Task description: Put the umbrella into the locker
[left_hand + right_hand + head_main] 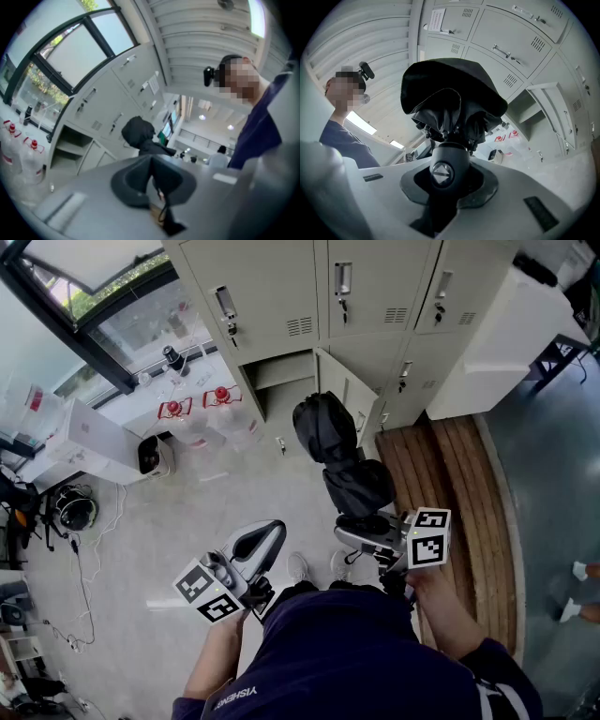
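A black folded umbrella (330, 444) juts forward from my right gripper (364, 524), which is shut on its round handle (449, 171). Its bunched canopy (451, 96) fills the middle of the right gripper view. Ahead stands a wall of beige lockers; one lower locker (281, 371) is open, its door (347, 390) swung toward me, and a shelf shows inside. The umbrella's tip is just short of that door. My left gripper (265, 535) hangs beside the right one, shut with nothing between its dark pads (140, 180). In the left gripper view the umbrella (138, 135) and open locker (72, 145) show ahead.
Two clear bottles with red caps (197, 407) stand on the floor left of the open locker. A white box (94, 442) and cables lie further left. A wooden slatted bench (450, 493) runs along the right, under a white cabinet (506, 334).
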